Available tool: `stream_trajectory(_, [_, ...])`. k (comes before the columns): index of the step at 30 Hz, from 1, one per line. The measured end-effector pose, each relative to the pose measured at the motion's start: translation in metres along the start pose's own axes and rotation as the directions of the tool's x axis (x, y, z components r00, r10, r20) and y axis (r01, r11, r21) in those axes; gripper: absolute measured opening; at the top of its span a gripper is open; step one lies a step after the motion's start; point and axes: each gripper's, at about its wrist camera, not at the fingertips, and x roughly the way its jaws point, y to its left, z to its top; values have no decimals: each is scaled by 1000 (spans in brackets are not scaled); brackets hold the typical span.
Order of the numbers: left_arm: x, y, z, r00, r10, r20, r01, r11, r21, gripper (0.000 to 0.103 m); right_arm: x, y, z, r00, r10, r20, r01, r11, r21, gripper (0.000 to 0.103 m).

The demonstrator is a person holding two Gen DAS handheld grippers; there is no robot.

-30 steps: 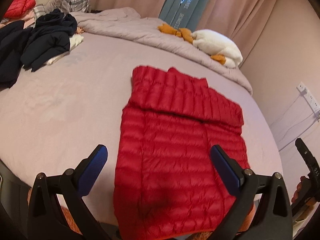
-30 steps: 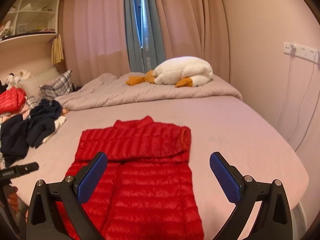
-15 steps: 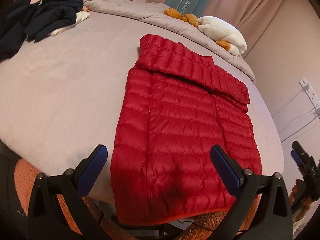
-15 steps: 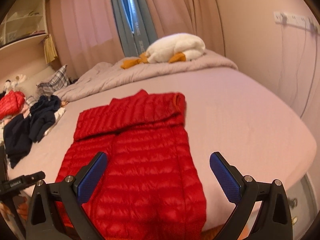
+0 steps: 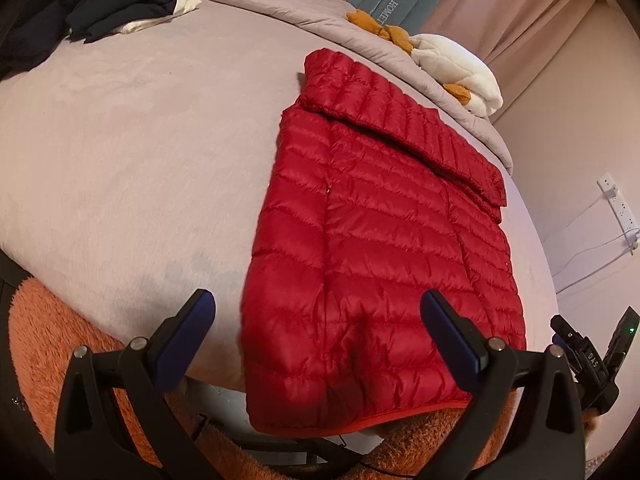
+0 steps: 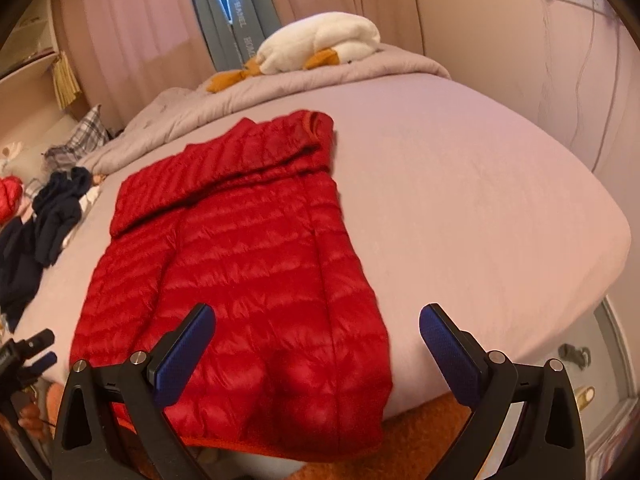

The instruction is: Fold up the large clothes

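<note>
A red quilted down jacket (image 5: 380, 240) lies flat on the bed, its top part folded over toward the far end, its hem hanging a little over the near bed edge. It also shows in the right wrist view (image 6: 240, 264). My left gripper (image 5: 320, 340) is open and empty, above the jacket's near-left hem. My right gripper (image 6: 316, 348) is open and empty, above the jacket's near-right hem. The right gripper's body shows at the far right of the left wrist view (image 5: 592, 360).
The bed (image 5: 120, 152) has a mauve sheet. Dark clothes (image 5: 100, 4) are piled at its far left. A white and orange plush toy (image 6: 320, 44) lies on the rumpled duvet (image 6: 320, 80) at the far end. An orange fluffy rug (image 5: 52, 336) lies below the bed edge.
Both grippers have dropped lower and tilted down toward the jacket's near hem. The bed edge and the orange rug have come into view. The jacket has not moved.
</note>
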Motion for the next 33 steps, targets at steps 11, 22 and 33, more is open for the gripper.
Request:
stream_trajectory(11, [15, 10, -14, 998, -10, -64, 10, 1000, -8, 102, 10, -5, -12, 999, -14, -51, 16, 999, 28, 101])
stream_trajectory(22, [27, 15, -22, 996, -1, -91, 3, 1000, 16, 102, 19, -18, -24, 993, -30, -116, 38, 997, 64, 95])
stream_trajectory(33, [31, 15, -28, 995, -5, -97, 12, 997, 75, 101, 21, -24, -34, 987, -6, -159, 16, 998, 57, 83])
